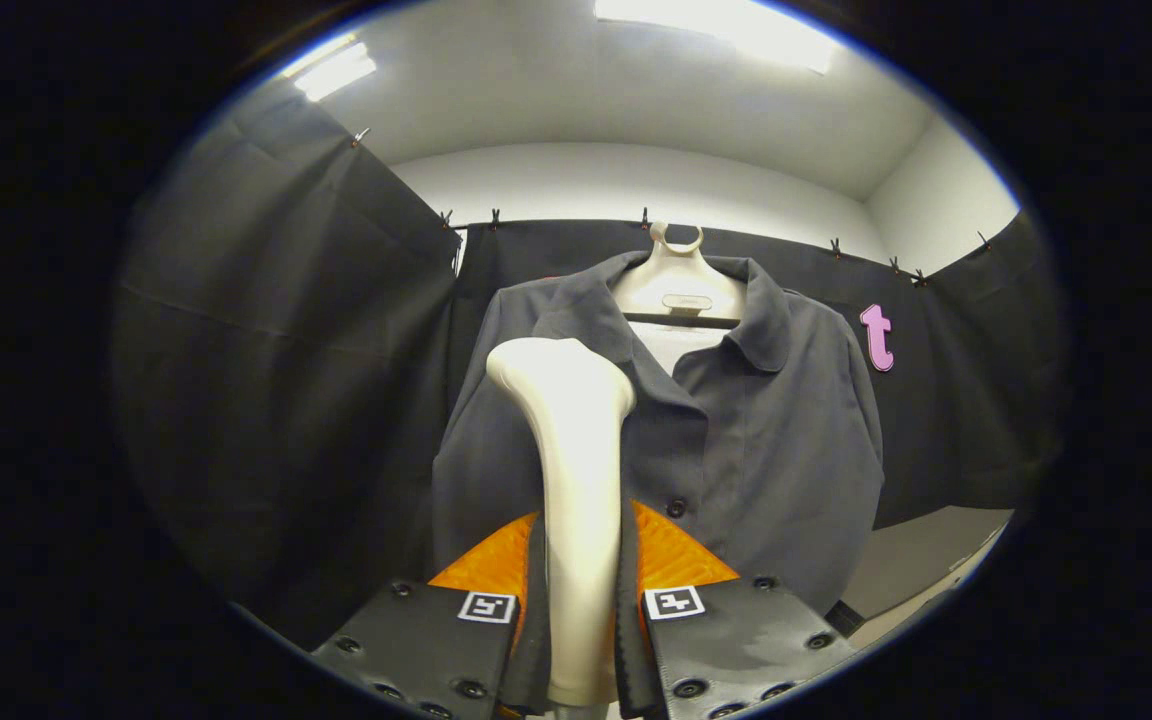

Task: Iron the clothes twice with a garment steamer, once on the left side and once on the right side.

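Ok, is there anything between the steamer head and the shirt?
Nothing visible. The jaws are shut on the steamer, whose head is up in front of the grey shirt on its hanger; whether it touches the cloth cannot be told.

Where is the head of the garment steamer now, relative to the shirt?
In the gripper view, the gripper is shut on the garment steamer; its head is at the grey shirt, on the chest panel just below the collar.

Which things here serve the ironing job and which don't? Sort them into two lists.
For the job: the white garment steamer, gripped between both fingers of the gripper; the grey shirt just beyond it, on a white hanger.

Not part of it: the black cloth wall; ceiling lights.
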A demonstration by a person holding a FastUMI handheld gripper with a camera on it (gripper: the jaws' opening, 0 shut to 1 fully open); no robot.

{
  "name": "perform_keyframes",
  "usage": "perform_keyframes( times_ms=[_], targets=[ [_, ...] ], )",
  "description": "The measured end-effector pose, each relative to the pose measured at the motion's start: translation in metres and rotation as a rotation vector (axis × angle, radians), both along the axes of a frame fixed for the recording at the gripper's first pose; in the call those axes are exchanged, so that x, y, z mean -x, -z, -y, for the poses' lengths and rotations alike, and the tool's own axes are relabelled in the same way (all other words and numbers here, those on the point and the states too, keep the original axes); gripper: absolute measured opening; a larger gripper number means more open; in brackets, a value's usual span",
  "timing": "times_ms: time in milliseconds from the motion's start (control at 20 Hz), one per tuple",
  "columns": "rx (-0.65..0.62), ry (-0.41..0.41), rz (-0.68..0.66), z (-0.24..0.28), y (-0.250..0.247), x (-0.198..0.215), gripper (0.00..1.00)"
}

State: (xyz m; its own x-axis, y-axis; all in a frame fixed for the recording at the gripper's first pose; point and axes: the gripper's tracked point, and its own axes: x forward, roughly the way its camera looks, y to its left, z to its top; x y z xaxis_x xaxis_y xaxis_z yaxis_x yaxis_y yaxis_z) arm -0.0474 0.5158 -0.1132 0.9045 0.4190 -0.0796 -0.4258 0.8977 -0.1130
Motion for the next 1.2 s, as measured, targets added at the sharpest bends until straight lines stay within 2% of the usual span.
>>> perform_keyframes(
  times_ms=[400,1200],
  targets=[
    [0.047,-0.010,-0.052,0.007,0.032,0.014,0.33],
    [0.155,-0.015,-0.288,0.041,0.131,0.073,0.33]
  ],
)
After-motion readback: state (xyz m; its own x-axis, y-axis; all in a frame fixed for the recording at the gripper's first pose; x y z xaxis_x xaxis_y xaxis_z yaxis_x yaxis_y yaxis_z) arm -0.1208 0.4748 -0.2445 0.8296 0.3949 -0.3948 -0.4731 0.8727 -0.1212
